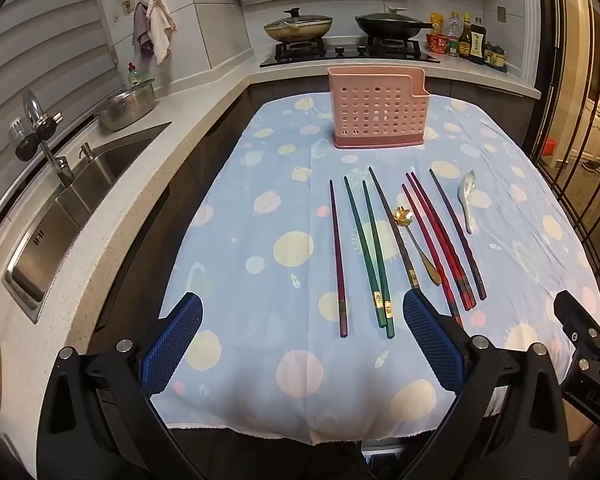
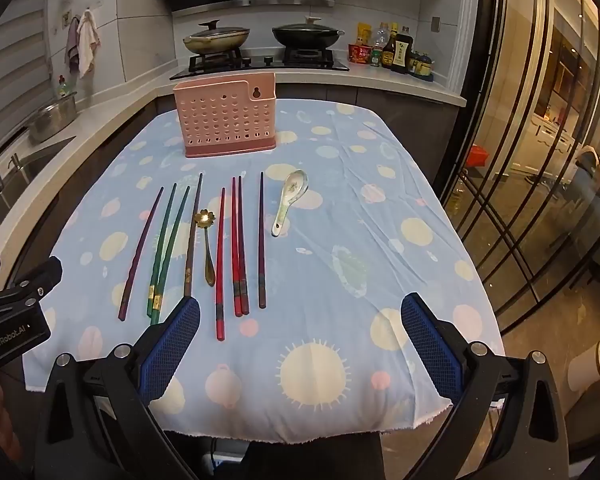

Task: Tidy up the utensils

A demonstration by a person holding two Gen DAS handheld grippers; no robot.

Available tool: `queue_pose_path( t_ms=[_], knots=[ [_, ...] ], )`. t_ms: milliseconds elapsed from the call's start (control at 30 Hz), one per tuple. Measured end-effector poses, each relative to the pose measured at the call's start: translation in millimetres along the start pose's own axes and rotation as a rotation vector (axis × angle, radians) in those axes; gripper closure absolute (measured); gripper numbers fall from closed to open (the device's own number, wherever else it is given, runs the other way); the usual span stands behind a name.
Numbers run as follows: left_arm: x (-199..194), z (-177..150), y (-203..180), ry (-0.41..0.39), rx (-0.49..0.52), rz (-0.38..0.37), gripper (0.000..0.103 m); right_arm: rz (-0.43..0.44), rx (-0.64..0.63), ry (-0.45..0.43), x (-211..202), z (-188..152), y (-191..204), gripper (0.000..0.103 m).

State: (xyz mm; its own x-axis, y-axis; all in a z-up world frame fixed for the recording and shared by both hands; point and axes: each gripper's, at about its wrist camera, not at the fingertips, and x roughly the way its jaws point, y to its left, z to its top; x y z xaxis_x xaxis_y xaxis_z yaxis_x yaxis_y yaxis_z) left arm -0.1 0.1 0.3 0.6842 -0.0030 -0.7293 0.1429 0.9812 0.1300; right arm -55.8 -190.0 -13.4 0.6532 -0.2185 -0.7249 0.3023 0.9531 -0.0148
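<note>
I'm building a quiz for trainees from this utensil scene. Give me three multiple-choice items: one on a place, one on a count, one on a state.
1. Where does the pink holder stand?
A. beyond the chopsticks
B. in the sink
C. on the stove

2. How many spoons lie on the cloth?
A. none
B. two
C. four

3. What do both grippers hold?
A. a chopstick
B. a spoon
C. nothing

Answers: 1 A, it stands at the cloth's far end. 2 B, a gold spoon and a ceramic spoon. 3 C, the left gripper and right gripper are open and empty.
</note>
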Motion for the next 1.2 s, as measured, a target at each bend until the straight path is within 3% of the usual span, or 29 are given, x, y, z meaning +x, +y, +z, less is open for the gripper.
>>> queue_pose_path(
  t_ms=[1200],
  knots=[
    [-6,-1,8,-0.026,0.003,0.011,0.007,-0.018,-0.012,-0.01,-9,0,8,0.006]
  ],
)
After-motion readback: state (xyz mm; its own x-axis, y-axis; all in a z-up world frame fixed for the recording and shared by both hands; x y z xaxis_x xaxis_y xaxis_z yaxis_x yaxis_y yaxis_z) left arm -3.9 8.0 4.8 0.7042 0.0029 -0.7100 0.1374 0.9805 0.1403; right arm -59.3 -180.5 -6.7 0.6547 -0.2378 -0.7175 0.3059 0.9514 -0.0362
